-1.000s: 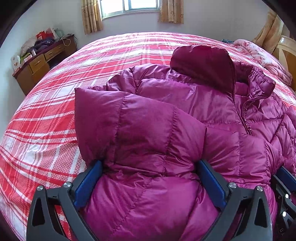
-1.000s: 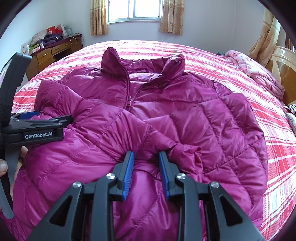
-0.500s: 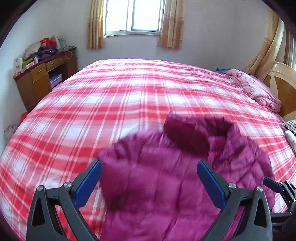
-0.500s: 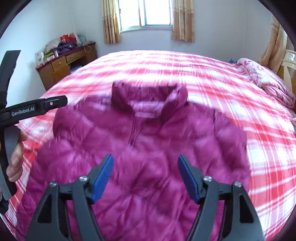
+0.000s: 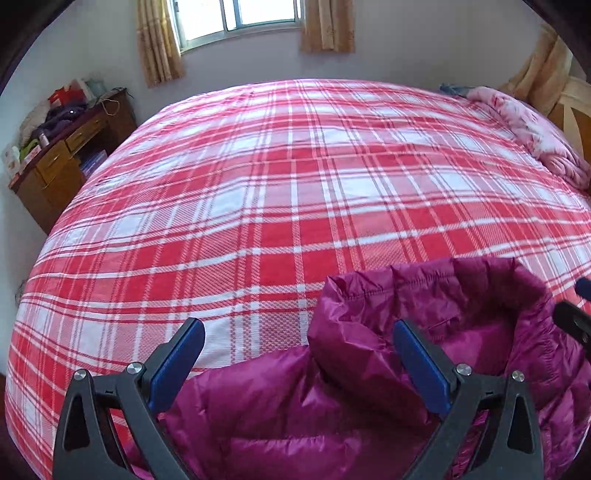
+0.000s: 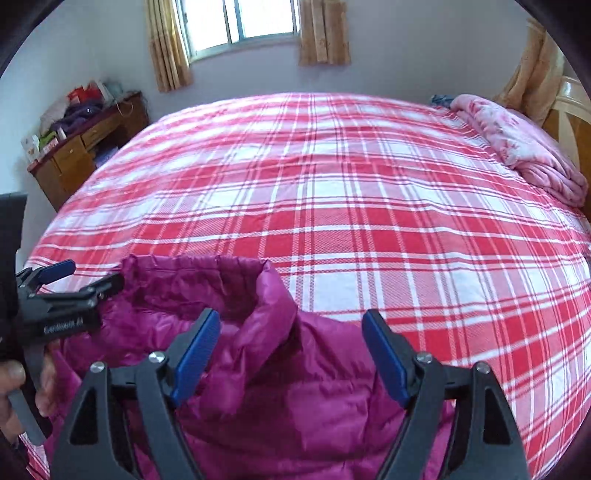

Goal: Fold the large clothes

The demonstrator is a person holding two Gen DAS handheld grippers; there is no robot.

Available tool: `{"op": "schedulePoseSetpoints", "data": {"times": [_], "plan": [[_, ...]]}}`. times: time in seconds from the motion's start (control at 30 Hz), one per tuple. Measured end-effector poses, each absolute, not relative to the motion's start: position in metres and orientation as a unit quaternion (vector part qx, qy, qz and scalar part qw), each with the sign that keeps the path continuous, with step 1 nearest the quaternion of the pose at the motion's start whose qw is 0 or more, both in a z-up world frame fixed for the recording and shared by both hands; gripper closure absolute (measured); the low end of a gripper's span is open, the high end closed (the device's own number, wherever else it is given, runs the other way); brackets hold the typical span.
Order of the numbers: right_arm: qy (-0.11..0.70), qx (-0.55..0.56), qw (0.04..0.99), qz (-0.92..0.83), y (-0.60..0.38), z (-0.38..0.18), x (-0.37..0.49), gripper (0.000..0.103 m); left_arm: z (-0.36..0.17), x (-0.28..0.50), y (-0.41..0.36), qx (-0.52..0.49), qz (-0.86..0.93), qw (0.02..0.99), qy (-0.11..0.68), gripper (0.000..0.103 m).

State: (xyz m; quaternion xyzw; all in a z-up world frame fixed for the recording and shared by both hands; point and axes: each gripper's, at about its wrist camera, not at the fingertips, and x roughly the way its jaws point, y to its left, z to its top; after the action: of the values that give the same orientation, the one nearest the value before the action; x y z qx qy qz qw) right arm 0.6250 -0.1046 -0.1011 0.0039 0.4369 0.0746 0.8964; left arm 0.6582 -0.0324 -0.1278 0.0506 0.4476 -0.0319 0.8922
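My right gripper (image 6: 290,354) stands wide, its jaws having just been opening, and its blue pads (image 6: 195,350) press on nothing; only the raised collar of the magenta quilted puffer jacket (image 6: 273,398) sits below and between them. My left gripper (image 5: 299,363) is wide as well, one blue pad over the jacket's collar, the other over bare sheet, holding nothing. The jacket lies at the near edge of the bed with the red-and-white plaid sheet (image 5: 295,192), its collar standing up and open. Beyond it the sheet spreads bare to a rolled pink floral blanket (image 6: 524,147) at the far right. A cluttered wooden desk (image 5: 55,162) stands by the wall at left, under a curtained window (image 6: 243,22).
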Motion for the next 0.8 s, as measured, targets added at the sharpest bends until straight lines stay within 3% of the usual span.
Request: {"op": "schedulePoseSetpoints", "data": {"times": [0.07, 0.1, 0.13, 0.17, 0.2, 0.23, 0.3, 0.6, 0.8], "plan": [[0.447, -0.017, 0.892, 0.073, -0.102, -0.109, 0.633, 0.023, -0.131, 0.655, -0.030, 0.052, -0.043, 0.894, 0.444, 0.005], [0.453, -0.027, 0.888, 0.072, -0.100, -0.114, 0.636, 0.032, -0.132, 0.651, -0.028, 0.047, -0.056, 0.894, 0.441, 0.020], [0.458, -0.029, 0.886, 0.074, -0.102, -0.118, 0.637, 0.050, -0.132, 0.649, -0.028, 0.046, -0.067, 0.893, 0.443, 0.032], [0.464, -0.031, 0.882, 0.075, -0.103, -0.122, 0.638, 0.061, -0.135, 0.646, -0.027, 0.044, -0.090, 0.886, 0.453, 0.063], [0.471, -0.032, 0.878, 0.078, -0.105, -0.126, 0.638, 0.082, -0.137, 0.643, -0.027, 0.041, -0.111, 0.878, 0.464, 0.088], [0.470, -0.030, 0.878, 0.081, -0.107, -0.127, 0.634, 0.088, -0.139, 0.638, -0.027, 0.035, -0.127, 0.873, 0.469, 0.091], [0.453, -0.036, 0.887, 0.079, -0.110, -0.123, 0.624, 0.090, -0.138, 0.625, -0.024, 0.036, -0.133, 0.880, 0.455, 0.091], [0.435, -0.063, 0.895, 0.072, -0.121, -0.139, 0.589, 0.093, -0.154, 0.600, -0.003, 0.029, -0.128, 0.881, 0.454, 0.091], [0.430, -0.073, 0.897, 0.071, -0.122, -0.150, 0.581, 0.093, -0.125, 0.580, 0.001, -0.003, -0.126, 0.898, 0.421, 0.089]]}}
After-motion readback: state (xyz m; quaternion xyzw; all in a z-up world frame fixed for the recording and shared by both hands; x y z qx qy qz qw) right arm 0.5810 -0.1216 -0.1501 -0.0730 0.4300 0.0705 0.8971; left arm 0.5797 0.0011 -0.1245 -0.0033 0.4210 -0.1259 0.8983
